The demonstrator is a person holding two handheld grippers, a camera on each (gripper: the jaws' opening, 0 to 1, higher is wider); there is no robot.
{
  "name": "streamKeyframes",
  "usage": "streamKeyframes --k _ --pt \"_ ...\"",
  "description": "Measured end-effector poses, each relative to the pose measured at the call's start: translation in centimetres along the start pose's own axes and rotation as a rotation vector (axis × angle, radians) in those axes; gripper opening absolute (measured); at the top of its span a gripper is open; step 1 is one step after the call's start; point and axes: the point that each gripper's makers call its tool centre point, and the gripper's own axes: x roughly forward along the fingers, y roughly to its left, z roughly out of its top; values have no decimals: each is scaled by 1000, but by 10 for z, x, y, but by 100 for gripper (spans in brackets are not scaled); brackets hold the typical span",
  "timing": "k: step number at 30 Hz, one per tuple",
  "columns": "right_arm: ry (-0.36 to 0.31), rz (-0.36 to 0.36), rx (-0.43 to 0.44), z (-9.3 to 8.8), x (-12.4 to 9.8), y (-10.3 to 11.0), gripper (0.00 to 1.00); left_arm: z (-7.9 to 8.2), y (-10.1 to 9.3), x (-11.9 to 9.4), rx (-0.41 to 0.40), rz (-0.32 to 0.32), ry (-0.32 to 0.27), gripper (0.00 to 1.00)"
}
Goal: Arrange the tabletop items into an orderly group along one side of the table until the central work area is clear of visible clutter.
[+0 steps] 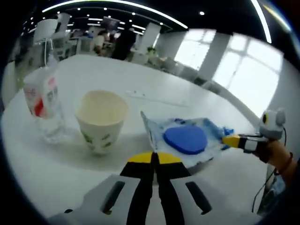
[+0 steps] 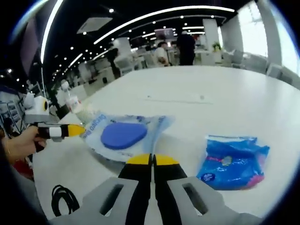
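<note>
A clear pouch [image 1: 185, 138] with a blue oval pad inside hangs just above the white table [image 1: 140, 84], stretched between both grippers. My left gripper [image 1: 153, 158] is shut on the pouch's near edge; it also shows as the left gripper [image 2: 75, 130] at the left end of the pouch [image 2: 124, 133]. My right gripper [image 2: 152, 160] is shut on the edge nearest it, and the right gripper [image 1: 232, 139] pinches the pouch's right corner. A paper cup [image 1: 101, 119] and a water bottle [image 1: 44, 101] stand left of the pouch. A blue packet [image 2: 232, 161] lies to the right.
A coiled black cable [image 2: 65, 199] lies near the table's edge by my right gripper. The bottle [image 2: 75, 107] stands behind the left gripper. A hand [image 2: 21, 143] holds that gripper. Far tables, chairs and people fill the room beyond the table [image 2: 211, 93].
</note>
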Motion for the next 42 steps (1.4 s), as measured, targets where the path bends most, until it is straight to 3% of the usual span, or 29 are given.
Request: streamKeyframes --k 7,10,13,23,27,31,33,38,42 --pt "1 -17 8 -11 7 -6 1 2 3 8 25 22 -8 0" --pt "-7 -45 26 -12 10 -8 1 -3 4 12 59 51 -3 0" --pt "3 -91 -15 -12 12 -14 1 -6 3 17 60 54 5 0" --pt "48 -87 -25 -22 12 -10 1 -14 10 16 93 106 13 0" --pt "54 -80 -10 -24 12 -7 1 -10 13 18 113 120 -5 0" --pt "52 -82 21 -26 12 -9 2 -9 13 17 56 133 -7 0" --pt "58 -81 13 -27 12 -9 2 -5 12 17 79 131 -10 0" --pt "30 -121 -39 -17 6 -8 6 2 12 9 143 141 -15 5" --pt "58 -150 -44 -16 0 -12 19 5 10 -1 148 143 -21 12"
